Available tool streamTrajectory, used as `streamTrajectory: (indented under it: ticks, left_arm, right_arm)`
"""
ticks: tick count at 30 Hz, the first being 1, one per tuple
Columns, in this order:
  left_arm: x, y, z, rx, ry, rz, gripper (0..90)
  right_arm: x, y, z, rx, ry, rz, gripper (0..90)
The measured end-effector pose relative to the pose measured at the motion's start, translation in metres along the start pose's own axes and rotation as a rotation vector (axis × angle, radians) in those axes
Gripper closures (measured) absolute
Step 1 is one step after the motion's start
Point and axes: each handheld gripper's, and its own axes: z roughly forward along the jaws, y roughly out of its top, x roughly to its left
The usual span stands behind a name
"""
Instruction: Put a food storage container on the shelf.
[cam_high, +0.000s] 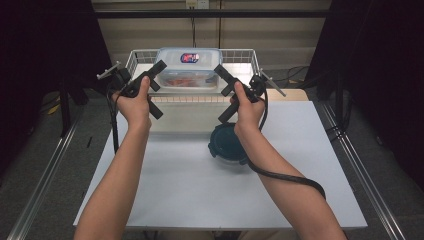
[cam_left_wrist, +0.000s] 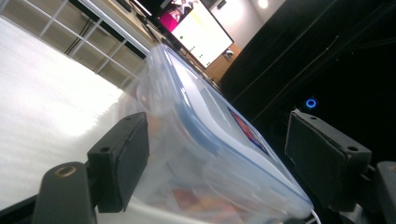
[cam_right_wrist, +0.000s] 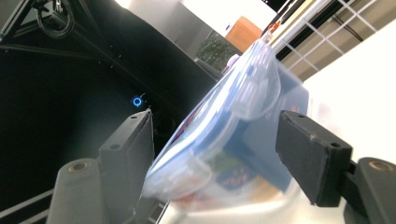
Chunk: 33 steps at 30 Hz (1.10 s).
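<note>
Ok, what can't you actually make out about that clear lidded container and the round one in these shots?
- Clear lidded container: its food contents are blurred in both gripper views.
- Its lid label: too small to read in the high view.
- Round dark container: partly hidden by the right forearm in the high view.
- Wire basket: the far side is hidden behind the container.

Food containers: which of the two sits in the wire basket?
The clear rectangular container with the blue-rimmed lid and red label; the round dark teal container rests outside, on the table.

Clear glossy plastic box (cam_high: 188, 70), white wire-metal basket (cam_high: 240, 55), matt white tabletop (cam_high: 190, 180), matt black tool pads (cam_left_wrist: 122, 158), dark glossy plastic lid (cam_high: 226, 142)
</note>
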Motion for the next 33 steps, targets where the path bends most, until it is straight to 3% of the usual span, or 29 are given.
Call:
streamTrajectory:
  ticks: [12,14,23,28,32,33]
  left_arm:
    - [-0.008,-0.026,-0.015,0.042,-0.042,0.030,16.7]
    - [-0.009,-0.031,-0.015,0.054,-0.049,0.013,15.4]
    - [-0.015,-0.056,-0.016,0.102,-0.070,0.048,13.4]
    - [-0.017,-0.066,-0.017,0.111,-0.083,0.026,12.5]
    - [-0.015,-0.073,-0.020,0.139,-0.101,0.051,11.9]
    - [-0.015,-0.075,-0.020,0.137,-0.103,0.035,11.7]
  right_arm:
    - [0.001,-0.010,-0.025,0.043,0.038,-0.012,25.7]
    - [0.000,-0.011,-0.029,0.047,0.040,-0.012,25.4]
    - [-0.010,-0.014,-0.048,0.063,0.041,-0.004,24.5]
    - [-0.016,-0.014,-0.057,0.069,0.039,-0.023,24.3]
    - [-0.018,-0.014,-0.065,0.072,0.043,-0.023,24.0]
    - [-0.019,-0.014,-0.066,0.071,0.043,-0.027,24.0]
